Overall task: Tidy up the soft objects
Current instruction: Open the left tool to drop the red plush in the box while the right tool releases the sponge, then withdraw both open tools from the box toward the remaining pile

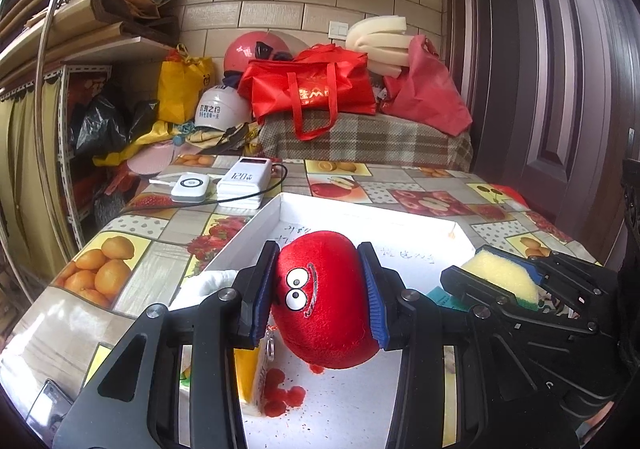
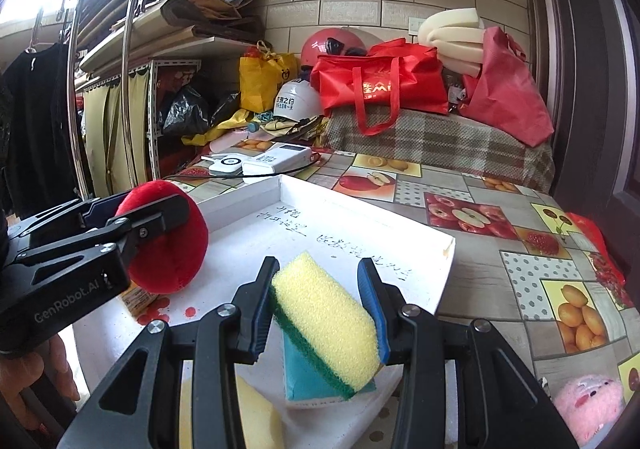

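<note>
My left gripper [image 1: 319,255] is shut on a red plush ball [image 1: 326,309] with cartoon eyes and holds it above a shallow white tray [image 1: 372,219]. My right gripper [image 2: 318,269] is shut on a yellow sponge with a green scouring layer [image 2: 326,315], tilted, over the tray's [image 2: 360,215] near end. Each gripper shows in the other's view: the right gripper [image 1: 476,263] with the sponge [image 1: 500,275] at the right, the left gripper [image 2: 154,203] with the plush ball [image 2: 170,249] at the left. A teal pad [image 2: 300,381] lies in the tray under the sponge.
A pink plush toy [image 2: 588,403] lies on the fruit-print tablecloth [image 2: 480,273] at the near right. Another yellow sponge [image 2: 252,413] sits near the tray's front. Two white power banks [image 1: 240,185] with a cable lie beyond the tray. Red bags [image 1: 312,89] and helmets are piled behind.
</note>
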Available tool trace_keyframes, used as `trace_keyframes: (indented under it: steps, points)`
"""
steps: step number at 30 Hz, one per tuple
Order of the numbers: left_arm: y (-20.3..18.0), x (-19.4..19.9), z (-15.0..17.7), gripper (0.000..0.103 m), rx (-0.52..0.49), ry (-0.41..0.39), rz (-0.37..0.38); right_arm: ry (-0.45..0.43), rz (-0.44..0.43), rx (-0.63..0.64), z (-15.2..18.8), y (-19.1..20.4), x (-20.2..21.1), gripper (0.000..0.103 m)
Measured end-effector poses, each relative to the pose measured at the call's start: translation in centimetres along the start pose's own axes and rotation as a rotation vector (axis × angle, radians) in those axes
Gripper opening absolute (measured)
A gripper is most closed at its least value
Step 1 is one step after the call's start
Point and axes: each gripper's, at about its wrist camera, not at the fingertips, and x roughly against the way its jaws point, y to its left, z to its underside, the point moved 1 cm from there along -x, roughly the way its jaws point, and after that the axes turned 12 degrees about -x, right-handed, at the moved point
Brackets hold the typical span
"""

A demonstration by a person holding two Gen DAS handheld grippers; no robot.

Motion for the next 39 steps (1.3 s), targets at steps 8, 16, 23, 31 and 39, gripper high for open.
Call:
trace_keyframes:
  steps: [8, 16, 23, 31, 39]
  points:
    - [0.8, -0.5, 0.3, 0.068, 0.049, 0.042, -0.055, -0.004, 0.041, 0.024, 0.0, 0.4, -0.1, 0.083]
    - [-0.2, 0.8, 0.1, 0.103, -0.017, -0.034, -0.128, -0.053, 0.046, 0.046, -0.1, 0.8, 0.6, 0.087]
    - [0.2, 0.8, 0.1, 0.103, -0.008, -0.034, -0.126, -0.063, 0.051, 0.019, -0.2, 0.3, 0.5, 0.088]
    - [0.3, 1.1, 0.1, 0.103, -0.001, -0.044, -0.125, -0.09, 0.058, 0.008, -0.1, 0.3, 1.1, 0.088]
    - [0.1, 1.8, 0.0, 0.103, 0.005, -0.07, -0.124, -0.123, 0.057, 0.001, 0.0, 0.2, 1.7, 0.088]
